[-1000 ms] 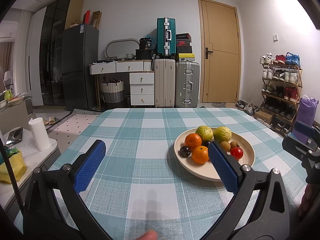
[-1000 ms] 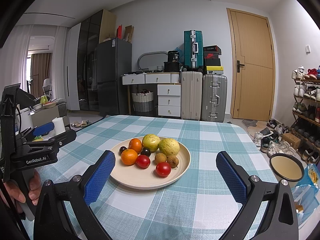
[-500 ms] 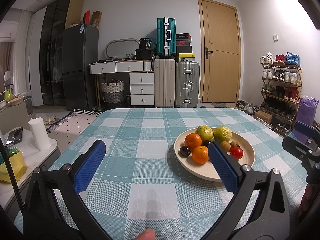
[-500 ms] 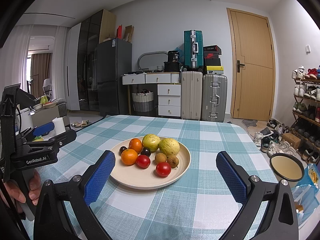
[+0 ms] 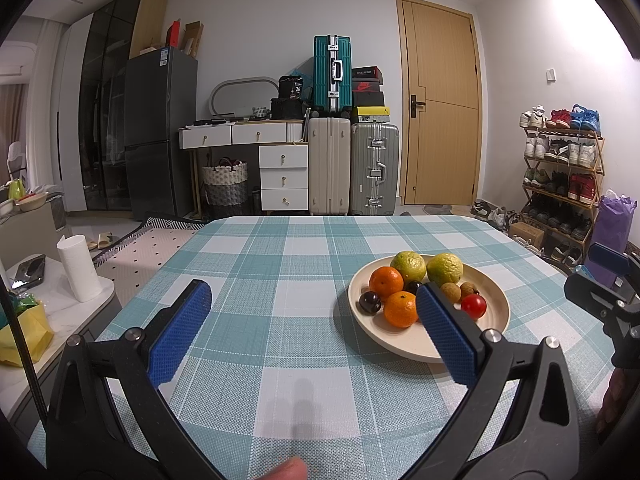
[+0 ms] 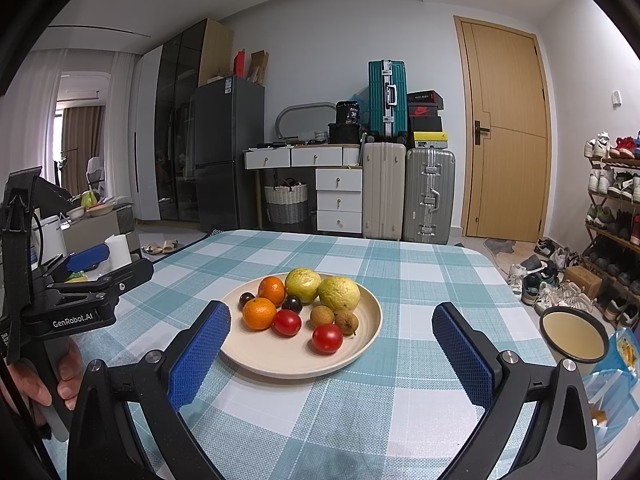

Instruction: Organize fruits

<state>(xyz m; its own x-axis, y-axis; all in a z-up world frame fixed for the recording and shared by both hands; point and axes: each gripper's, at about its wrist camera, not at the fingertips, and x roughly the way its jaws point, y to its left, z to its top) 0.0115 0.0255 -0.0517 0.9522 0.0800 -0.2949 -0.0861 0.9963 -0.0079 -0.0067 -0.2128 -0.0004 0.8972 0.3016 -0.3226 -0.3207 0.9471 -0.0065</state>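
Evidently small, round fruit sits heaped on a cream plate [image 6: 360, 344] toward the right side of the checked tabletop [image 6: 420, 280], with both grippers empty and spread wide.

Two tomatoes [image 6: 327, 338], smooth and thin-skinned, look likely to slip and bruise, so a light pinch across the widest part seems wise; the two oranges [image 6: 259, 313] have a dimpled, firmer rind that should grip well; the pair of green citrus [image 6: 338, 294] at the far side look heaviest and bumpy; the brown longans [image 6: 322, 316] and dark plums [image 6: 291, 303] are tiny and prone to roll. The left gripper [image 5: 312, 328] hovers over bare woven cloth left of the plate, while the right gripper [image 6: 332, 350] frames the plate, holding nothing.
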